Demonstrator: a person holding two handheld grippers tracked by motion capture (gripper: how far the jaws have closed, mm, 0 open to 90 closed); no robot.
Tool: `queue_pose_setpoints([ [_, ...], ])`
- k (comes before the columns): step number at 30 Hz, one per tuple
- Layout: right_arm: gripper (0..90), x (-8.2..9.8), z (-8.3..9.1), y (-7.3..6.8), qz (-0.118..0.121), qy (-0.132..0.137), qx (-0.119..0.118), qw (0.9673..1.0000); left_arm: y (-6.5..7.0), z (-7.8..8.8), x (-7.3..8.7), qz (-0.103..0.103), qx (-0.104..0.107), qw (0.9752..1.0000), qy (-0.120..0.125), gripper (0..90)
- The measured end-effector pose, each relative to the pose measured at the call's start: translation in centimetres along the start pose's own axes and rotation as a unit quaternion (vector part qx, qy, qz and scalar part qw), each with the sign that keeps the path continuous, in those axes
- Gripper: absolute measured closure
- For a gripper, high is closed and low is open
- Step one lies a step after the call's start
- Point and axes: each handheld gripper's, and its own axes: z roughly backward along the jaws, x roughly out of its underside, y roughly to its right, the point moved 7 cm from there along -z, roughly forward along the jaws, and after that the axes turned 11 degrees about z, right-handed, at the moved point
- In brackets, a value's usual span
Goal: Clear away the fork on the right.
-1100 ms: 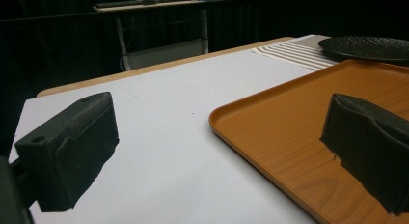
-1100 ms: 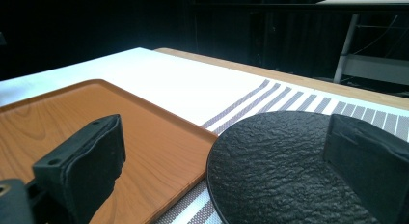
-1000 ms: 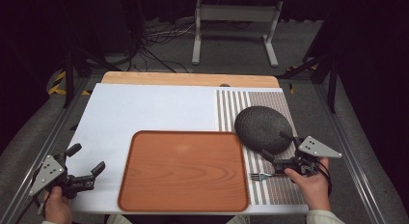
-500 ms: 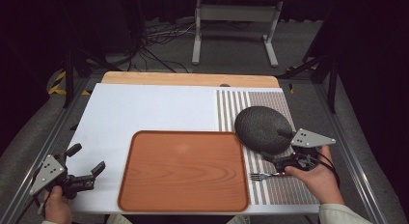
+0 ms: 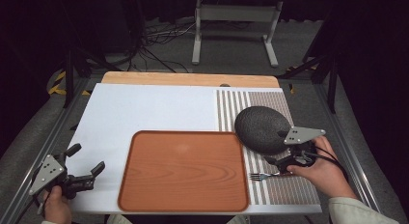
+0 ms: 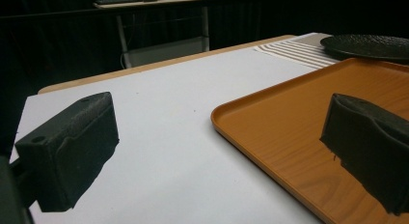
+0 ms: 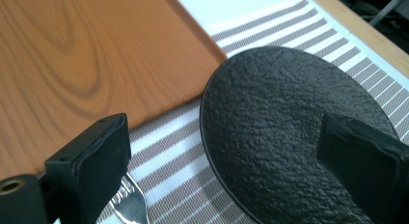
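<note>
A dark, rough-surfaced round plate point(image 5: 259, 127) lies on a striped placemat point(image 5: 270, 101) at the right. A silver fork point(image 5: 263, 175) lies on the mat just in front of it. My right gripper point(image 5: 275, 147) is open and straddles the plate's near edge. In the right gripper view point(image 7: 226, 171), one jaw hangs over the plate point(image 7: 289, 127) and the other over the mat by the fork tines point(image 7: 128, 204). My left gripper point(image 5: 87, 158) is open and holds nothing at the near left corner; in its own view point(image 6: 217, 147) it faces the tray's point(image 6: 337, 103) corner.
An orange-brown wooden tray point(image 5: 183, 171) sits bare at the front centre on a white mat point(image 5: 144, 108). Behind the mats runs a strip of wooden table edge point(image 5: 188, 79). Beyond the table are a metal stand point(image 5: 231, 21) and cables on the floor.
My right gripper has moved away from the person, from beside the fork up to the plate's near edge. The left gripper has not moved.
</note>
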Motion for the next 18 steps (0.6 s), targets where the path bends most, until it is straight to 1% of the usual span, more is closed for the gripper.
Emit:
queue_pose_setpoints([
  [2,6.5,0.05,-0.01,-0.01,0.011,-0.020,-0.011,0.9997,0.02,-0.06,0.05,0.002,0.001,1.0000,0.000,0.5],
  [6,6.5,0.18,-0.10,0.11,0.035,-0.042,-0.017,0.9984,0.05,-0.09,0.05,0.002,0.002,1.0000,0.001,0.5],
  [8,7.0,0.30,-0.14,0.06,0.039,-0.054,-0.025,0.9975,0.03,-0.06,0.06,0.001,0.001,1.0000,-0.001,0.5],
  [9,7.1,0.38,-0.18,0.11,0.046,-0.060,-0.028,0.9967,0.03,-0.08,0.07,0.002,0.001,1.0000,0.000,0.5],
  [12,7.9,0.55,-0.33,-0.02,0.054,-0.078,-0.039,0.9948,0.06,-0.15,0.12,0.002,0.003,1.0000,-0.001,0.4],
  [13,7.9,0.55,-0.33,-0.02,0.054,-0.078,-0.039,0.9948,0.07,-0.14,0.14,0.001,0.003,1.0000,-0.003,0.4],
  [15,8.1,0.70,-0.43,-0.03,0.058,-0.091,-0.046,0.9931,0.06,-0.14,0.16,0.001,0.004,1.0000,-0.006,0.4],
  [17,8.1,0.76,-0.49,-0.08,0.059,-0.093,-0.049,0.9927,0.05,-0.15,0.15,0.002,0.003,1.0000,-0.004,0.4],
  [18,8.1,0.86,-0.55,-0.02,0.063,-0.100,-0.051,0.9917,0.04,-0.16,0.16,0.002,0.003,1.0000,-0.004,0.4],
])
